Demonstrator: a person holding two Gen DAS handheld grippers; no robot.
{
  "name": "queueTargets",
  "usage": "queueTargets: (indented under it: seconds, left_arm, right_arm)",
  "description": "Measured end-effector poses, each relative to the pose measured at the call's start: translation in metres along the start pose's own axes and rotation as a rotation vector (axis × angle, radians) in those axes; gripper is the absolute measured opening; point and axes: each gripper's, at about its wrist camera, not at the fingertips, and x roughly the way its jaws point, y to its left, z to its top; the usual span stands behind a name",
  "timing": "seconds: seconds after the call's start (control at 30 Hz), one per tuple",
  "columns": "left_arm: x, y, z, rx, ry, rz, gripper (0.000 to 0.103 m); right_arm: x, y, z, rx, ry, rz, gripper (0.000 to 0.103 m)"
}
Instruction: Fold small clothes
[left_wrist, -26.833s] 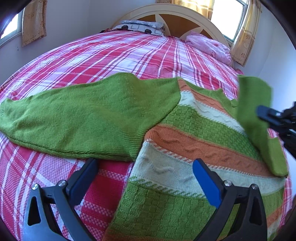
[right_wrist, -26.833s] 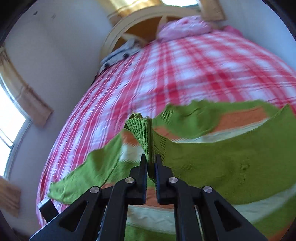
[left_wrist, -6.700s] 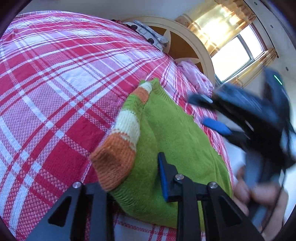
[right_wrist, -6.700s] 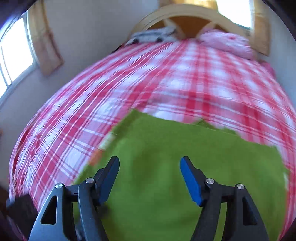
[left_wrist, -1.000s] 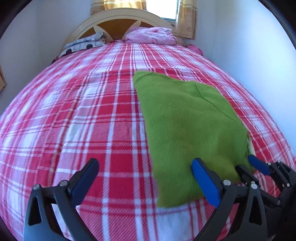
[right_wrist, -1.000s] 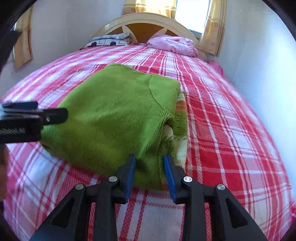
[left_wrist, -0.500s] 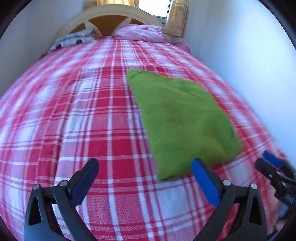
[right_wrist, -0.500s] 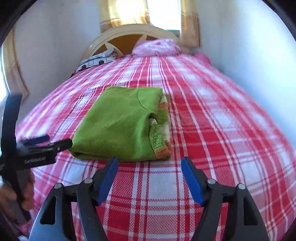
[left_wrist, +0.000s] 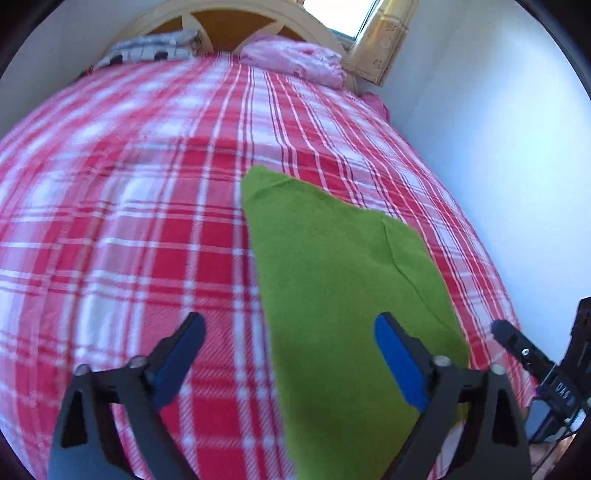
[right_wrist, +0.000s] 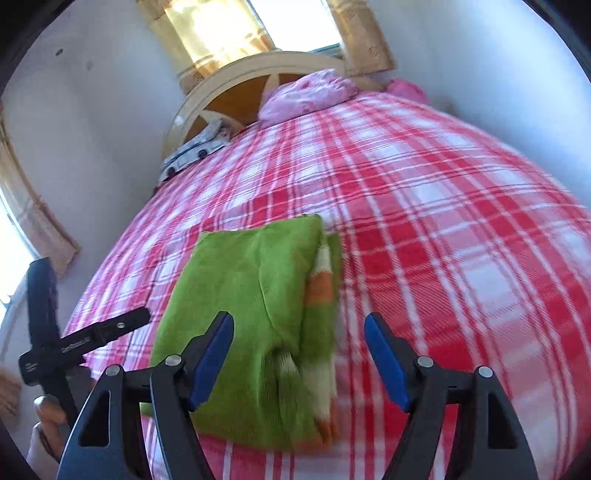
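The folded green sweater (left_wrist: 343, 277) lies flat on the red plaid bed (left_wrist: 129, 240). My left gripper (left_wrist: 290, 325) hovers over its near left edge. Its jaws are closing, and the pads touch nothing. In the right wrist view the sweater (right_wrist: 251, 295) shows its orange and white striped layers (right_wrist: 321, 288) along the right side. My right gripper (right_wrist: 298, 319) hangs open above the sweater's near end, clear of the cloth. Each gripper shows at the edge of the other's view: the right gripper (left_wrist: 517, 343) and the left gripper (right_wrist: 92, 332), which a hand (right_wrist: 48, 413) holds.
At the far end of the bed, a cream and wood headboard (right_wrist: 236, 92) stands with a pink pillow (right_wrist: 306, 92) and a patterned pillow (right_wrist: 195, 151). A white wall (left_wrist: 498, 129) runs close along the bed's right side. Curtained windows (right_wrist: 221, 29) are behind.
My right gripper let go of the sweater's near edge, opened wide, and pulled back and up. My left gripper swung over the sweater's left edge and its jaws narrowed a little.
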Motion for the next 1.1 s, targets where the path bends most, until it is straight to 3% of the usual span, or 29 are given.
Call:
queueTargets:
  seconds: [0.07, 0.2, 0.3, 0.4, 0.47, 0.6, 0.67, 0.87, 1.0, 1.1]
  left_arm:
    - [0.020, 0.003, 0.004, -0.042, 0.051, -0.050, 0.080]
    - [0.048, 0.005, -0.002, -0.097, 0.084, -0.107, 0.080]
    - [0.048, -0.002, -0.010, -0.039, 0.033, -0.096, 0.081]
    - [0.048, -0.008, -0.015, 0.027, 0.006, -0.089, 0.082]
    - [0.047, -0.005, -0.017, 0.017, 0.003, -0.114, 0.082]
    - [0.045, 0.003, -0.020, 0.002, -0.005, -0.170, 0.081]
    - [0.045, 0.002, -0.020, 0.005, -0.006, -0.168, 0.081]
    - [0.044, -0.004, -0.023, 0.039, -0.022, -0.140, 0.081]
    - [0.047, -0.007, -0.022, 0.051, -0.038, -0.113, 0.080]
    - [0.047, -0.009, -0.023, 0.065, -0.052, -0.106, 0.072]
  right_arm:
    - [0.020, -0.002, 0.010, -0.025, 0.017, 0.029, 0.074]
    - [0.058, -0.007, 0.021, -0.089, 0.060, 0.000, 0.074]
    - [0.084, -0.019, 0.020, -0.060, 0.123, 0.023, 0.074]
    - [0.100, -0.025, 0.014, -0.024, 0.160, 0.113, 0.074]
    - [0.103, -0.027, 0.011, 0.002, 0.168, 0.177, 0.074]
    - [0.107, -0.007, 0.005, -0.069, 0.217, 0.264, 0.076]
    - [0.111, 0.002, 0.004, -0.112, 0.216, 0.250, 0.078]
    - [0.123, -0.005, 0.006, -0.033, 0.192, 0.257, 0.078]
    - [0.118, 0.001, 0.001, -0.076, 0.168, 0.202, 0.068]
    - [0.114, 0.003, 0.000, -0.101, 0.152, 0.175, 0.060]
